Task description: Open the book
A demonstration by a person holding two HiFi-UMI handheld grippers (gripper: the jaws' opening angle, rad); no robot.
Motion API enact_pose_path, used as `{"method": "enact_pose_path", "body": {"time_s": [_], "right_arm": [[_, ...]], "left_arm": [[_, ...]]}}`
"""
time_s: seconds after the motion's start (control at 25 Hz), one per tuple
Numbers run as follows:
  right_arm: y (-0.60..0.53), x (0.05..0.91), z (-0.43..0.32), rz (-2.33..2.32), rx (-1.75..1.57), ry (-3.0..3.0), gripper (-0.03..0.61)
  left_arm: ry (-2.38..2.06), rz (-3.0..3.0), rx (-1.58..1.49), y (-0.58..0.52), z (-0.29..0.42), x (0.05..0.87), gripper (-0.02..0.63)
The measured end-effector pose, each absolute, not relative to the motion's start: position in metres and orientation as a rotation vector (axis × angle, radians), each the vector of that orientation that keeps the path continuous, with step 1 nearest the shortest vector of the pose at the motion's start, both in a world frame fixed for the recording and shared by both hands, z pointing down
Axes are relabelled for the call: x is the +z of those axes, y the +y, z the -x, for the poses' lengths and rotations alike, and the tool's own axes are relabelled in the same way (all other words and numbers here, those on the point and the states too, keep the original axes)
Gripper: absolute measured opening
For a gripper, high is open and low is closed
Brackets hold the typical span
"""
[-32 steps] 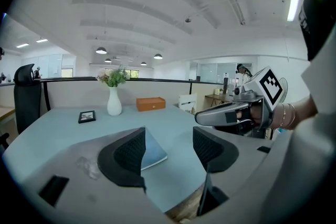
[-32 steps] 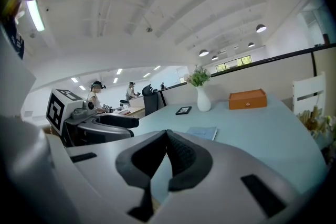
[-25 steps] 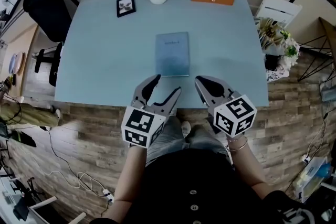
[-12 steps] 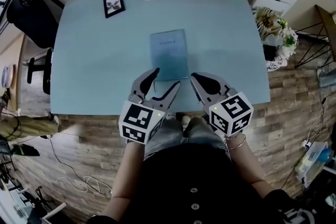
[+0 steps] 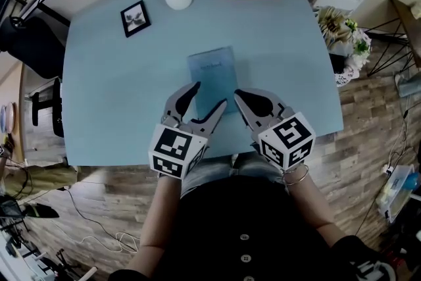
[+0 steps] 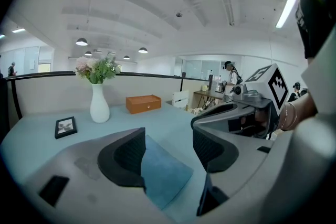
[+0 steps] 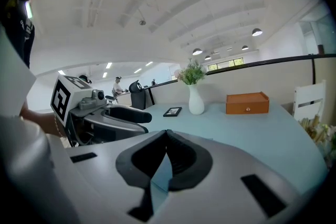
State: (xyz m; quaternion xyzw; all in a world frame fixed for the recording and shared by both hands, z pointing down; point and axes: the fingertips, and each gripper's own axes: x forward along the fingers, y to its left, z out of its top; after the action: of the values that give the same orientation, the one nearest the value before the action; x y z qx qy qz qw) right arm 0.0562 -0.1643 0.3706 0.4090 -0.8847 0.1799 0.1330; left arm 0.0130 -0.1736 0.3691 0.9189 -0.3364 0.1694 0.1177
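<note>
Both claws have edged forward over the tabletop [image 5: 105,89], so the closed book [image 5: 212,69] lies just beyond at 12 o'clock, long axis 12-to-6, left claw [image 5: 209,94] gaping over its near edge, right claw [image 5: 240,97] pinched empty at its 5 o'clock corner.

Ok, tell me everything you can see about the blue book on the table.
The thin rectangular blue book lies closed and flat on the pale blue table, near its front edge. Its matte cover carries faint print near the far end, too small to read. The left hand-held gripper, jaws apart, overlaps its near end; contact cannot be told.
</note>
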Motion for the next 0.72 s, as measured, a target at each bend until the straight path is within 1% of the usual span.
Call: {"method": "enact_pose_path", "body": {"time_s": [0.36,0.72], "right_arm": [[-0.191,0.377,-0.058,-1.266,0.538,-2.515,0.002],[-0.195,0.386,-0.067,-1.376,0.572,-2.442,0.002]], "left_arm": [[-0.884,-2.72,0.506,-0.2,-0.015,0.375,0.264],[-0.745,-2.758,0.562,-0.2,-0.024,0.391,0.264]]}}
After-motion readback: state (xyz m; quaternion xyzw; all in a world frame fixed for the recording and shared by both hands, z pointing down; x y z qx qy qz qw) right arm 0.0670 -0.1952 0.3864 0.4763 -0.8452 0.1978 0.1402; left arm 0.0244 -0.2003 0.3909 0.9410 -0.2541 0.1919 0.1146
